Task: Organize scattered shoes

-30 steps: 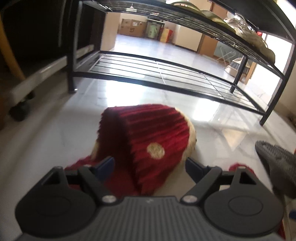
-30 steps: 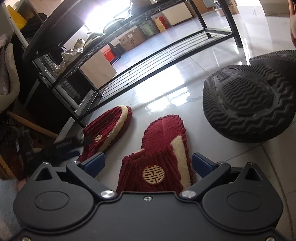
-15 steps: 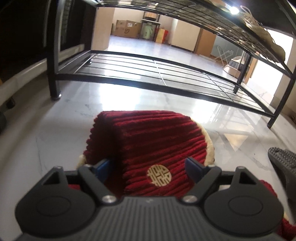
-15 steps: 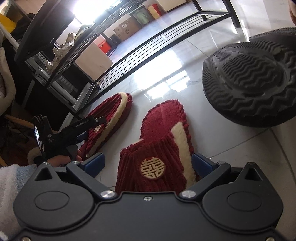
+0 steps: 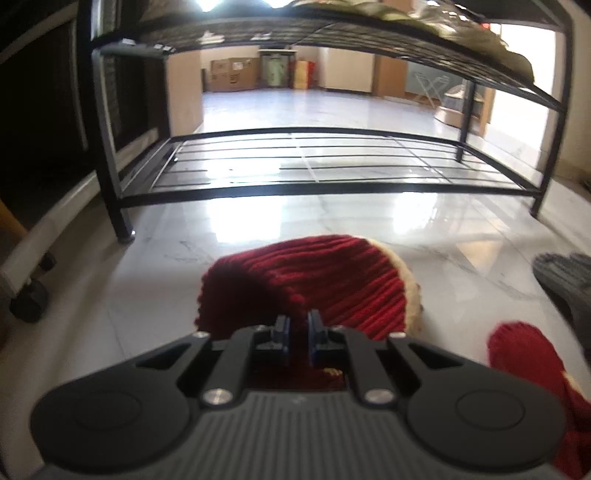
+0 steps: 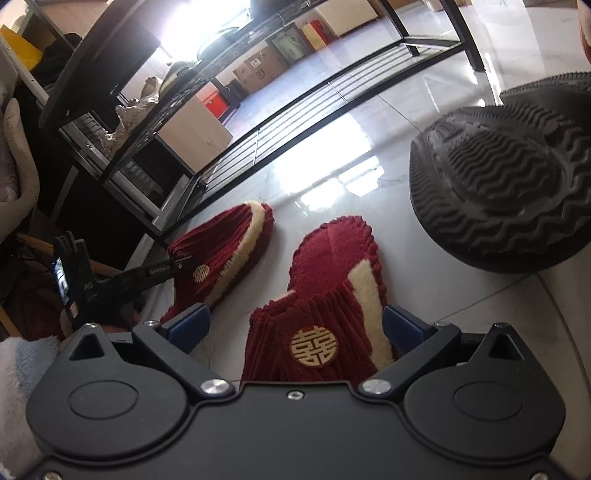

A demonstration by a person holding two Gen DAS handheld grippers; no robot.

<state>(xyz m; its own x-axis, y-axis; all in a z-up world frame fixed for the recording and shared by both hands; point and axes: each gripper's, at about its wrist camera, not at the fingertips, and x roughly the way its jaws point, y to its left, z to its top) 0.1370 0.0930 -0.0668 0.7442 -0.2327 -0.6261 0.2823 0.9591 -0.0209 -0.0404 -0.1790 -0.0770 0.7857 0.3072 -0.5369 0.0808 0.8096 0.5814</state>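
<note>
Two red corduroy slippers with cream trim and gold emblems lie on the marble floor before a black metal shoe rack (image 5: 314, 162). My left gripper (image 5: 297, 334) is shut on the upper of the left slipper (image 5: 332, 280); the right wrist view shows this slipper (image 6: 229, 251) with the left gripper (image 6: 177, 266) pinching it. My right gripper (image 6: 295, 325) is open, its jaws on either side of the right slipper (image 6: 332, 295), whose upper sits between them. That slipper's edge shows in the left wrist view (image 5: 524, 362).
A black shoe lies sole-up to the right (image 6: 498, 192) and shows at the left view's right edge (image 5: 569, 284). The rack's lower shelf (image 6: 332, 103) is bare; shoes sit on upper shelves (image 5: 480, 33). A wheeled cabinet (image 5: 29, 299) stands at the left.
My left gripper has closed from open onto the left slipper's upper. My right gripper has edged closer over the right slipper, staying open.
</note>
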